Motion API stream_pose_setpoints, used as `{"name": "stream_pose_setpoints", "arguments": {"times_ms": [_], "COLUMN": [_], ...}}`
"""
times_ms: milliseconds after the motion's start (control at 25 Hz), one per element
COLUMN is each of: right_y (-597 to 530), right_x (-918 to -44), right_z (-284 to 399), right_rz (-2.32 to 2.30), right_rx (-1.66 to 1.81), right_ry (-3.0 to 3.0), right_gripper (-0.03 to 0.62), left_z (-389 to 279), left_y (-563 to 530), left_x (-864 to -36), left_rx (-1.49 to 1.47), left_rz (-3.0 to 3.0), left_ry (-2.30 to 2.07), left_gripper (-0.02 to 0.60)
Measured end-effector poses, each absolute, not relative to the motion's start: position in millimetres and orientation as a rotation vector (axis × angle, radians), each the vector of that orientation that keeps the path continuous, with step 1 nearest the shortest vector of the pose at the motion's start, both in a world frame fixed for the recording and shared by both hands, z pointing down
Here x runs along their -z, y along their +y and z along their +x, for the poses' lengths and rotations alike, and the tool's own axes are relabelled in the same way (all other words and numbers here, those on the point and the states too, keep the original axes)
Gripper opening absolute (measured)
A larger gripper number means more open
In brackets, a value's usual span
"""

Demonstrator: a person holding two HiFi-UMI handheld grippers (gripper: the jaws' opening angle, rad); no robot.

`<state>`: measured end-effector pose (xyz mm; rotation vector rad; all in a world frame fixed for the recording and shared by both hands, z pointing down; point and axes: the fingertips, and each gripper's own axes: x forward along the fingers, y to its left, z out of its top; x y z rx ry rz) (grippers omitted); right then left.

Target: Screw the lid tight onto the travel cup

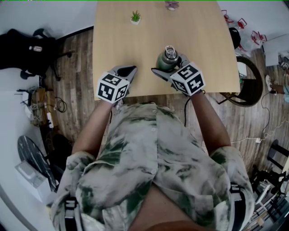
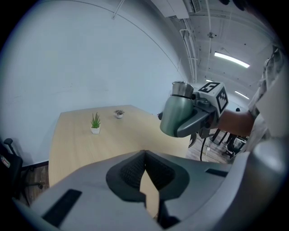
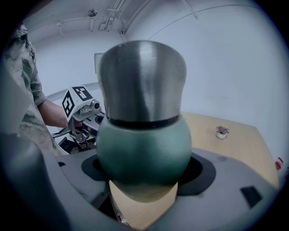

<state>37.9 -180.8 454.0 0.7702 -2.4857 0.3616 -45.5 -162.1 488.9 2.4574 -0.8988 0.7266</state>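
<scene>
Green, smooth and bulbous under its brushed-steel lid [image 3: 141, 81], the travel cup [image 3: 144, 144] is clamped in the jaws of the right gripper [image 1: 170, 66] over the wooden table [image 1: 203, 40], its near edge, with the left gripper [image 2: 144, 170] beside it closed and empty and a potted plant [image 1: 135, 17] well beyond.

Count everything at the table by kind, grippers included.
Green travel cup with a steel lid: 1
Small potted plants: 2, a green plant in a white pot, a darker plant
Grippers: 2, left gripper shut, right gripper shut on the cup
Total: 5
</scene>
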Motion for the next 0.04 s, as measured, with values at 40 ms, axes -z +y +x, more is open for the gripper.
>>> {"name": "stream_pose_setpoints", "arguments": {"times_ms": [40], "right_y": [-181.7], "right_x": [-454.8], "right_z": [38.8], "right_rz": [0.772], "right_rx": [-0.361], "right_ry": [-2.486], "right_gripper": [0.396], "left_z": [-45.4], "left_y": [-162.3], "left_x": [-489.5], "left_rx": [-0.728], "left_rz": [2.456], "left_ry": [-0.900], "left_gripper": [0.023]}}
